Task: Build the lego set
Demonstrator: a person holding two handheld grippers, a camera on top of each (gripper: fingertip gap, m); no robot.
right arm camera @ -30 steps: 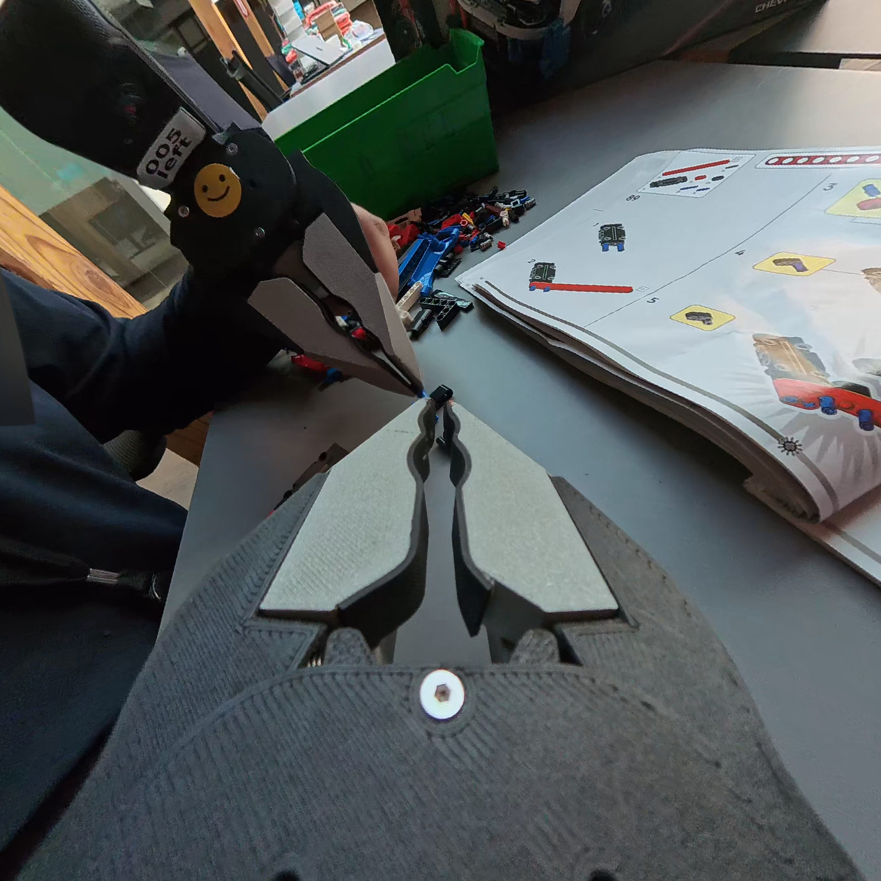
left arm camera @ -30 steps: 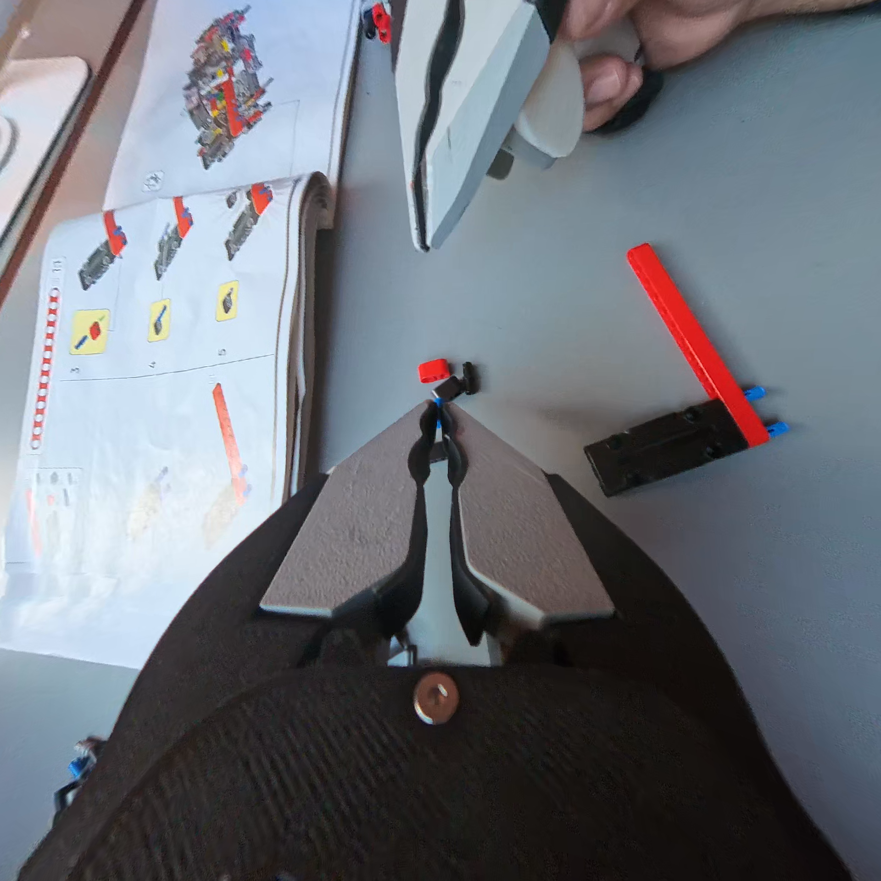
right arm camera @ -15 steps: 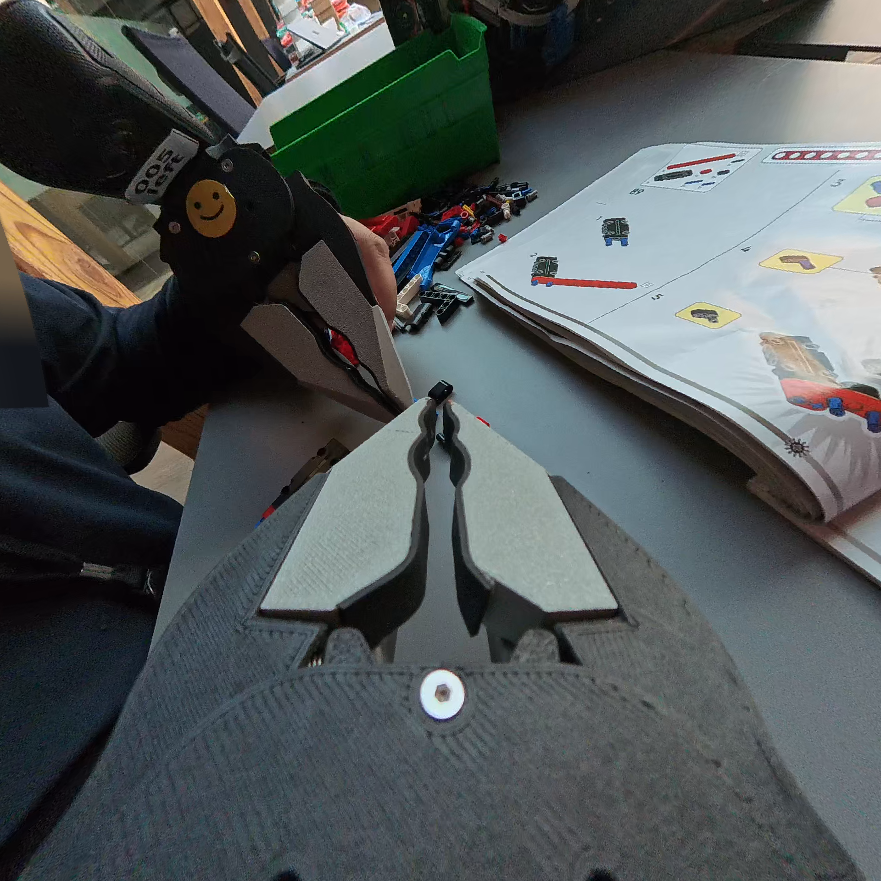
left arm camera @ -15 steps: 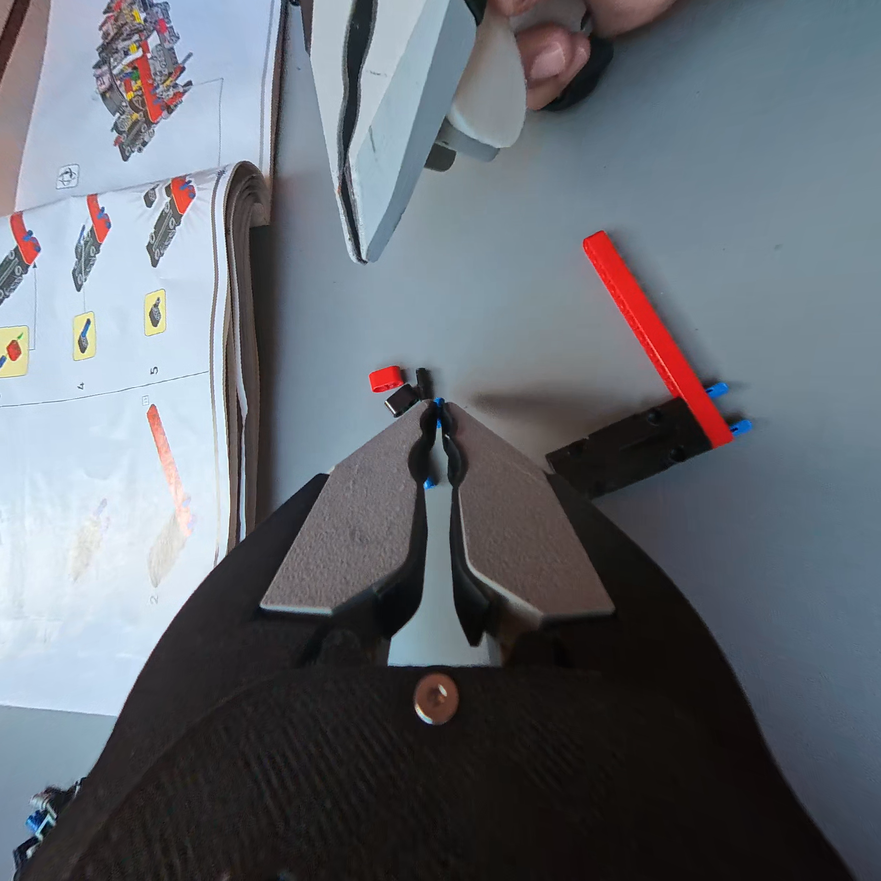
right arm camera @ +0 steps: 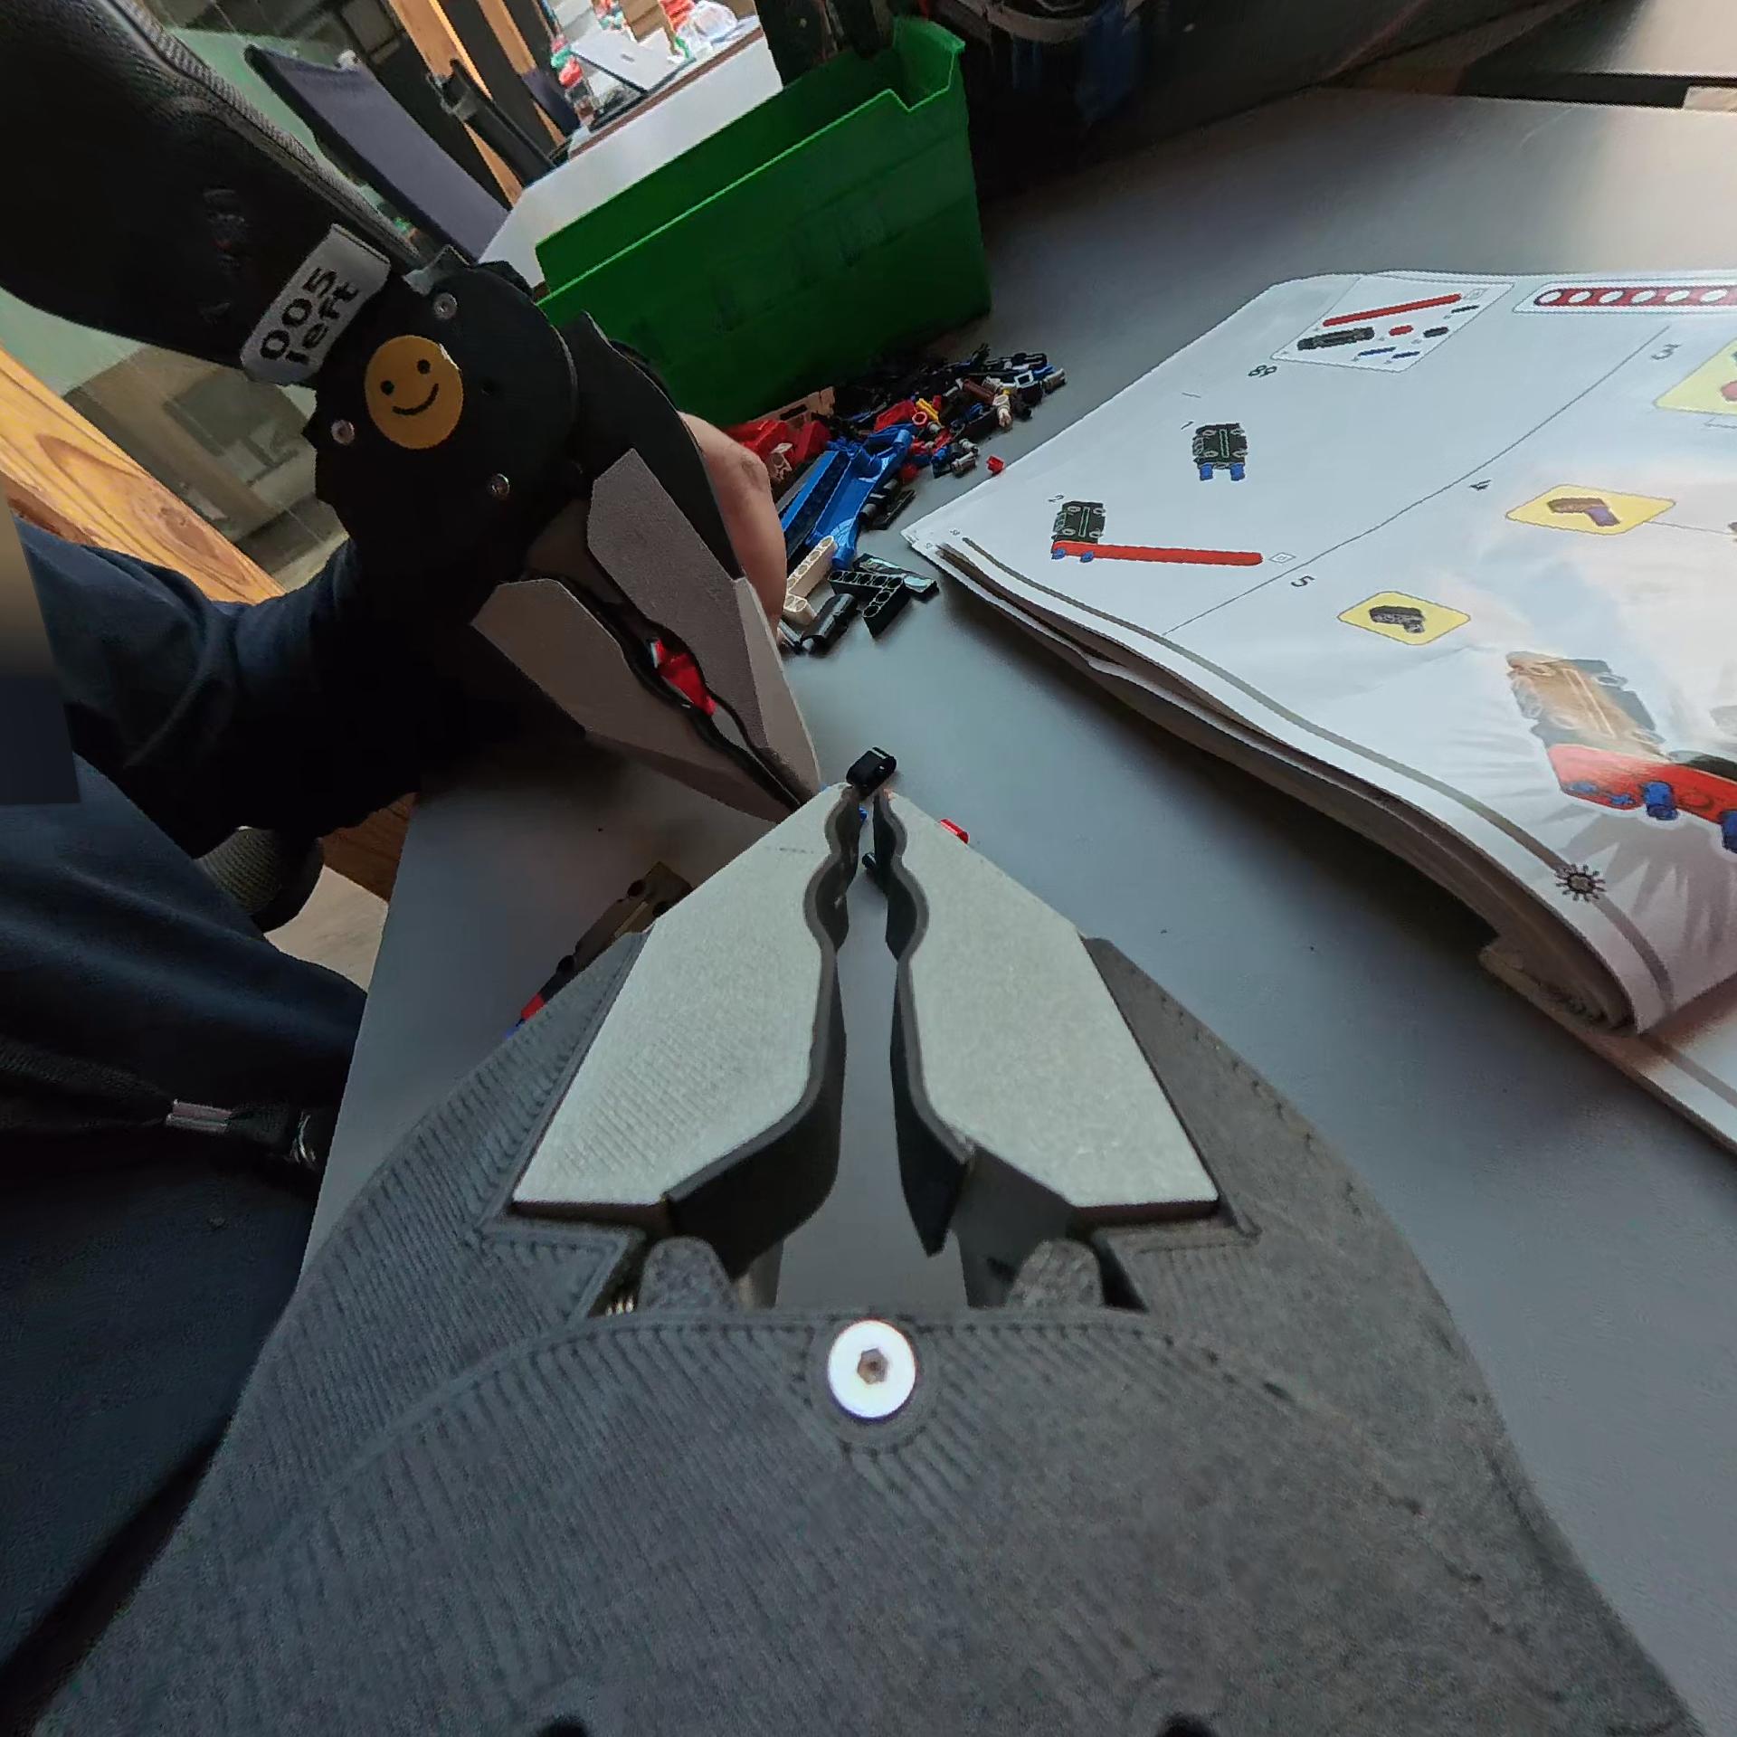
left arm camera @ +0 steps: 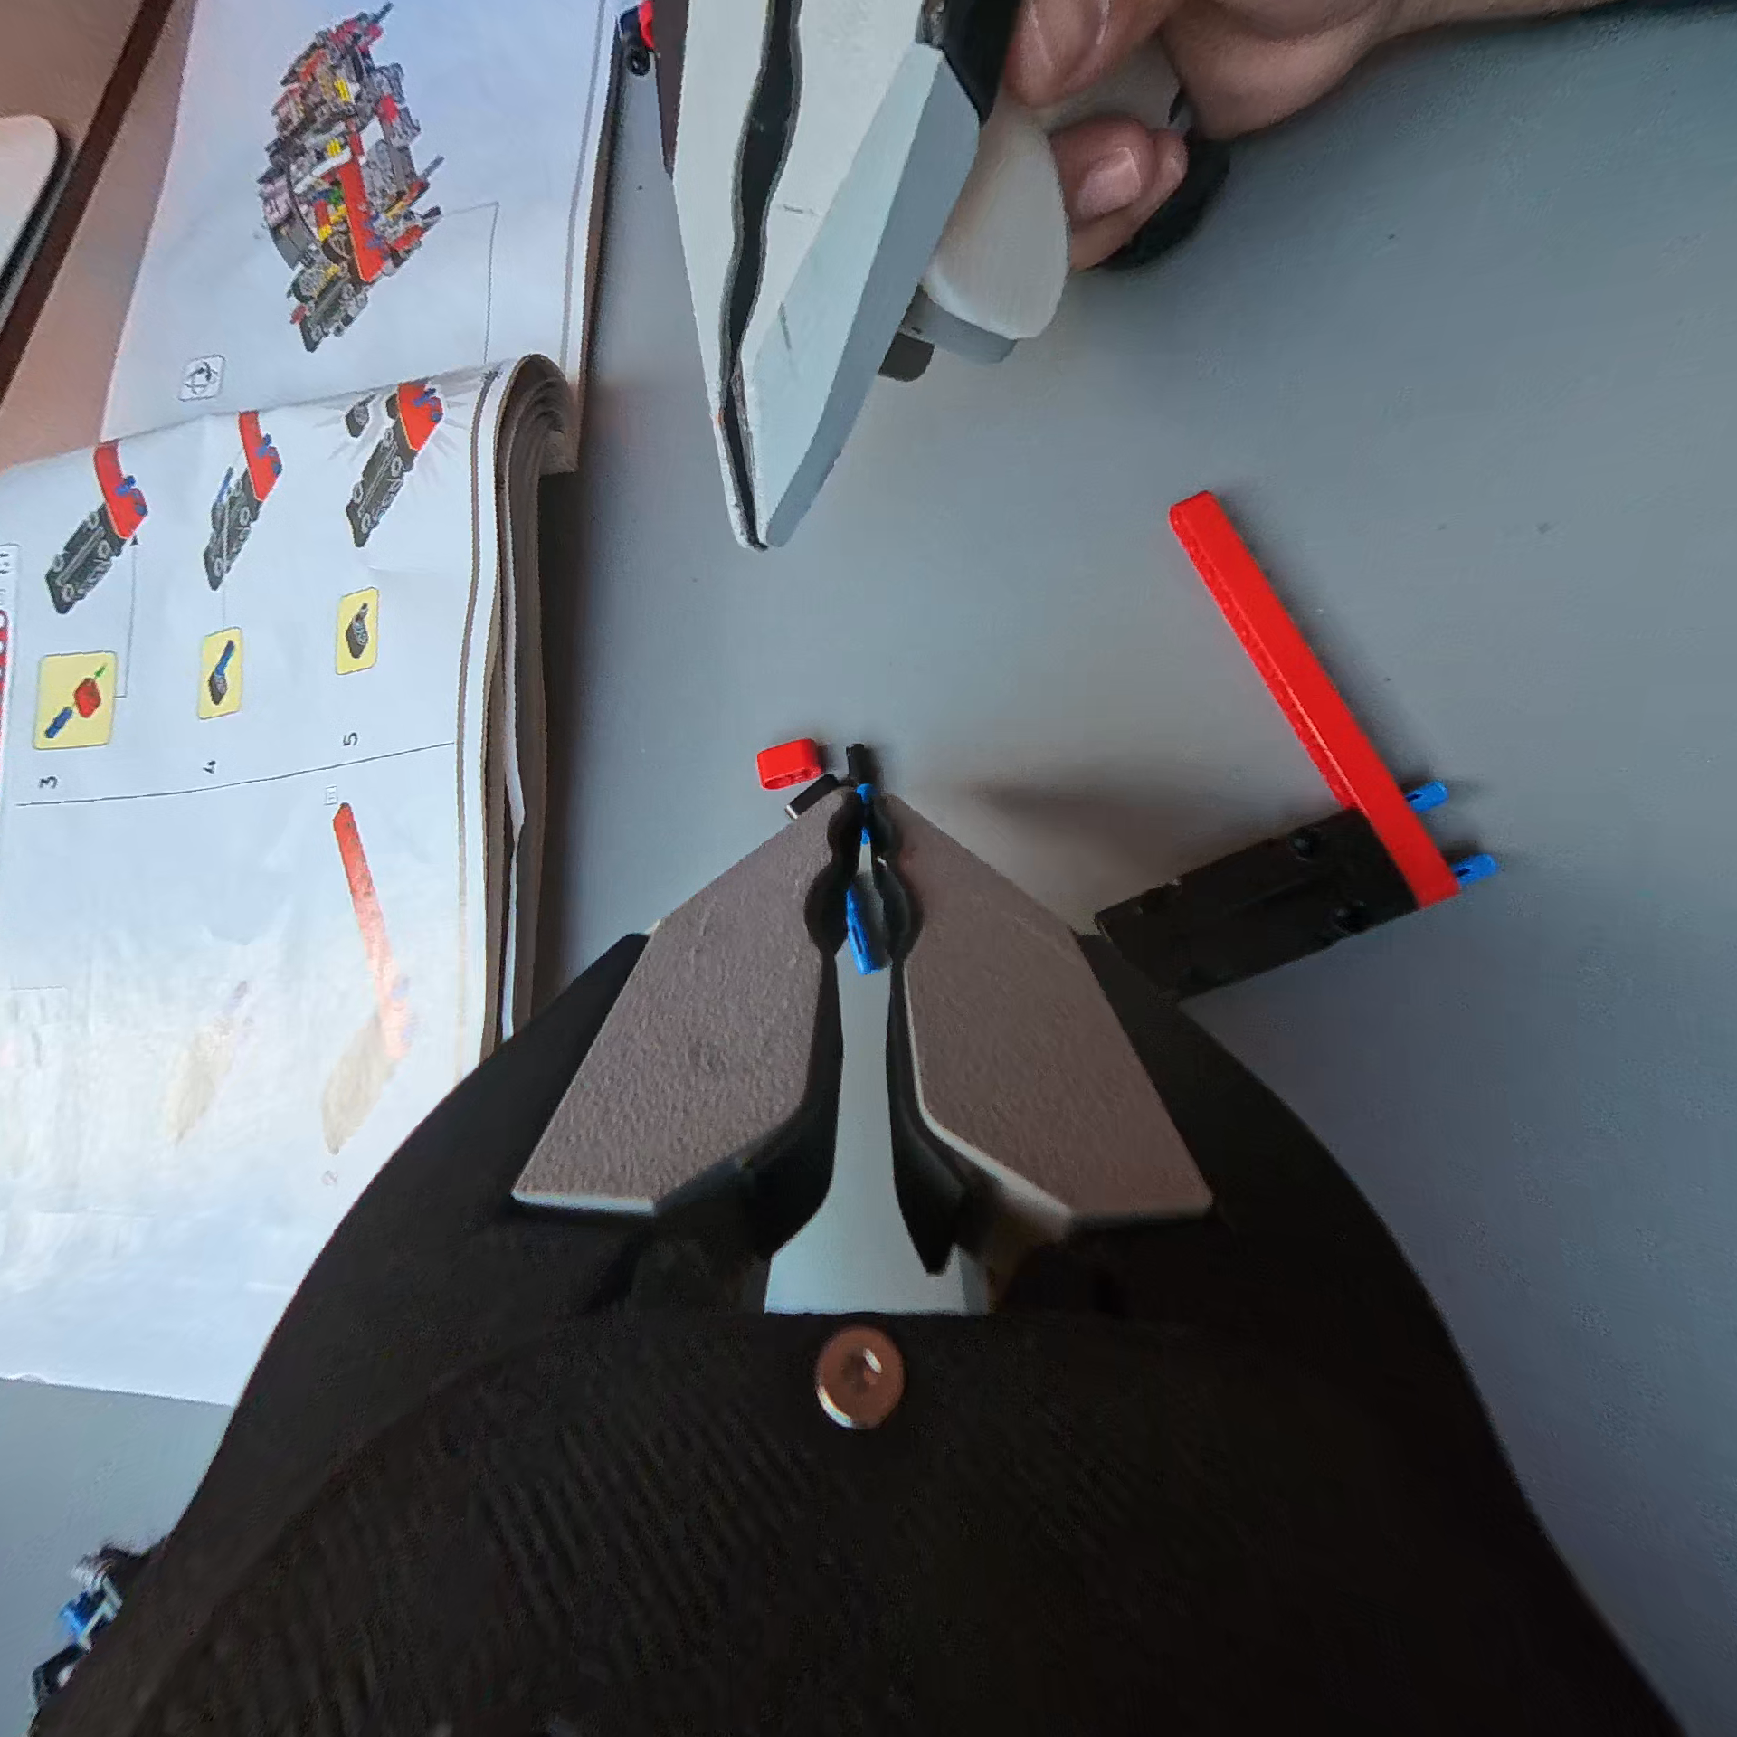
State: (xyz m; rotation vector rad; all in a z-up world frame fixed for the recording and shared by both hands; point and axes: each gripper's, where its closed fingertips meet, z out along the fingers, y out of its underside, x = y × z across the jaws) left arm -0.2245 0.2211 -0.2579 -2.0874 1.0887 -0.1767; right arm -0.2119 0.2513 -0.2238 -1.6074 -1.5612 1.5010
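Observation:
My left gripper (left arm camera: 867, 808) is shut on a small blue pin (left arm camera: 861, 926), which sits in the hollow between its pads with its end showing at the tips. Just beyond the tips a small red piece (left arm camera: 788, 763), a short black connector (left arm camera: 814, 797) and a black pin (left arm camera: 857, 757) lie on the grey table (left arm camera: 1410, 423). My right gripper (right arm camera: 869, 799) is shut and points at the same spot. It also shows in the left wrist view (left arm camera: 757, 536), a short way off. In the right wrist view, a black piece (right arm camera: 871, 769) and the red piece (right arm camera: 954, 829) lie past its tips.
A long red beam (left arm camera: 1306, 696) joined to a black block (left arm camera: 1250, 907) with blue pins lies to the right. An open instruction booklet (left arm camera: 282, 658) lies to the left. A green bin (right arm camera: 780, 244) and a pile of loose parts (right arm camera: 902, 442) stand farther off.
My left gripper drifted sideways over the small pieces and back, still shut on the blue pin. The right gripper stayed shut and barely moved.

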